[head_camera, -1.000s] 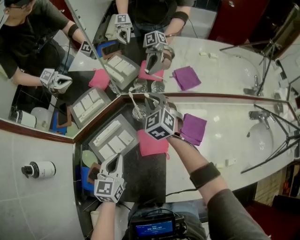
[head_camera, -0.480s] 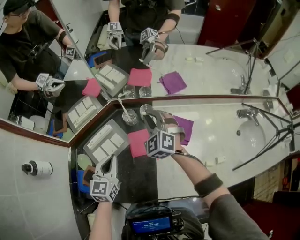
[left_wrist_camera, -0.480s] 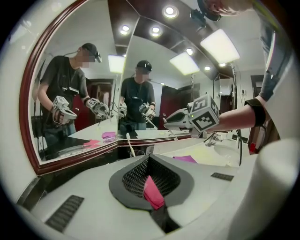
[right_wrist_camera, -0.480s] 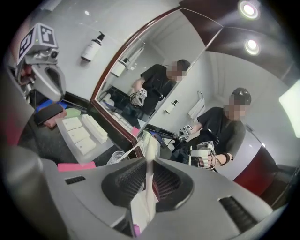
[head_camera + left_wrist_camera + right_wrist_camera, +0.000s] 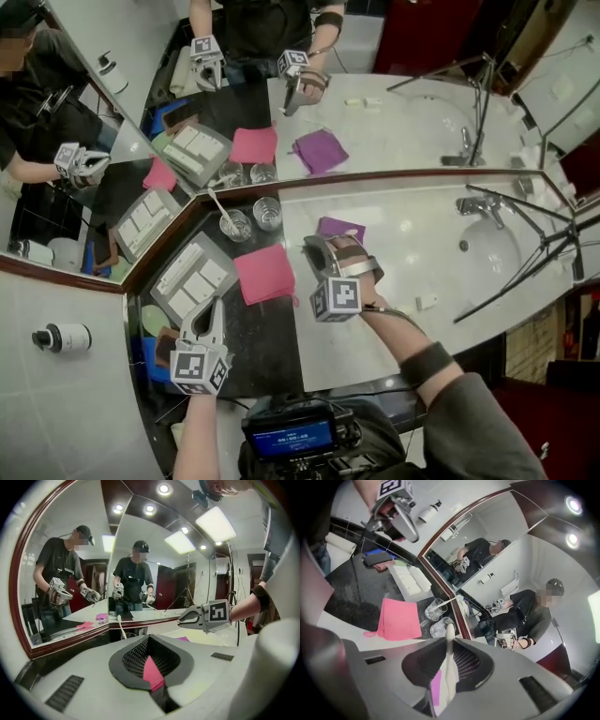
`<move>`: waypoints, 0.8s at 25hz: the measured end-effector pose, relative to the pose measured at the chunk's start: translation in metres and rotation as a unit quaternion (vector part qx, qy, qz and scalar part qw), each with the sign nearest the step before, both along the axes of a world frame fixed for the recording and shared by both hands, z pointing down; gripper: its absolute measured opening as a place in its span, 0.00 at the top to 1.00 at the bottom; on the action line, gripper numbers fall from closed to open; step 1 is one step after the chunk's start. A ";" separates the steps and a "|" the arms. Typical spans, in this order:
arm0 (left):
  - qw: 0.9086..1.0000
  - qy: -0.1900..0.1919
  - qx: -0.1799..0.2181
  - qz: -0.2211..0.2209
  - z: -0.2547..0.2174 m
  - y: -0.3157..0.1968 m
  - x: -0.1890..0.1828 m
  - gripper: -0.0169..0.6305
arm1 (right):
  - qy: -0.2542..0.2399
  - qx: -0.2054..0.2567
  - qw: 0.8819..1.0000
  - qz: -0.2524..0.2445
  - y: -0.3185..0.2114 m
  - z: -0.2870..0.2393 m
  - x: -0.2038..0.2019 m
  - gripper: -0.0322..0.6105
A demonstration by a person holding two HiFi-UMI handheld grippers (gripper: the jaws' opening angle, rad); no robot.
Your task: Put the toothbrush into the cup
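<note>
Two glass cups stand by the mirror corner: the left cup point(image 5: 236, 225) has a white toothbrush point(image 5: 217, 202) leaning in it, and the right cup point(image 5: 268, 214) looks empty. My right gripper point(image 5: 313, 247) is over the white counter beside the pink cloth point(image 5: 265, 274), apart from the cups. It is shut on a second white toothbrush point(image 5: 449, 665), whose tip points toward the right cup point(image 5: 440, 629). My left gripper point(image 5: 208, 317) hovers over the dark counter near the front edge, jaws shut with nothing in them.
A white tray point(image 5: 194, 277) with compartments sits left of the pink cloth. A purple cloth point(image 5: 339, 228) lies behind my right gripper. The sink point(image 5: 487, 255) and faucet point(image 5: 473, 206) are at right, with tripod legs point(image 5: 525, 281) across it. Mirrors line the back.
My right gripper has drawn back from the cups toward the near right, rolling as it went, with the toothbrush still in it. The left gripper shifted slightly.
</note>
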State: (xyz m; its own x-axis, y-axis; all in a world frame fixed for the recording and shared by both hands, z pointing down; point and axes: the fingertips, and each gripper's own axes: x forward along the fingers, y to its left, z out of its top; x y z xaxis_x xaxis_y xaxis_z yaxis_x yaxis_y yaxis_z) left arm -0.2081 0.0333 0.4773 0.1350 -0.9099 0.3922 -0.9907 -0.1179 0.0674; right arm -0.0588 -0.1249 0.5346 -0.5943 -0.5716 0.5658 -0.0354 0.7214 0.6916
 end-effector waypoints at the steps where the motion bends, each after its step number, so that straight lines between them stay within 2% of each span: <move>1: 1.000 -0.001 -0.002 0.001 0.001 0.000 0.003 0.97 | 0.013 0.001 1.000 -0.004 0.003 0.009 0.007 0.84; 10: 1.000 -0.006 -0.011 0.016 0.004 -0.007 0.029 0.97 | 0.105 0.035 0.992 -0.057 0.009 0.063 0.043 0.84; 20: 1.000 -0.013 -0.025 0.011 0.013 -0.007 0.036 0.97 | 0.145 0.041 0.982 -0.115 0.017 0.120 0.043 0.84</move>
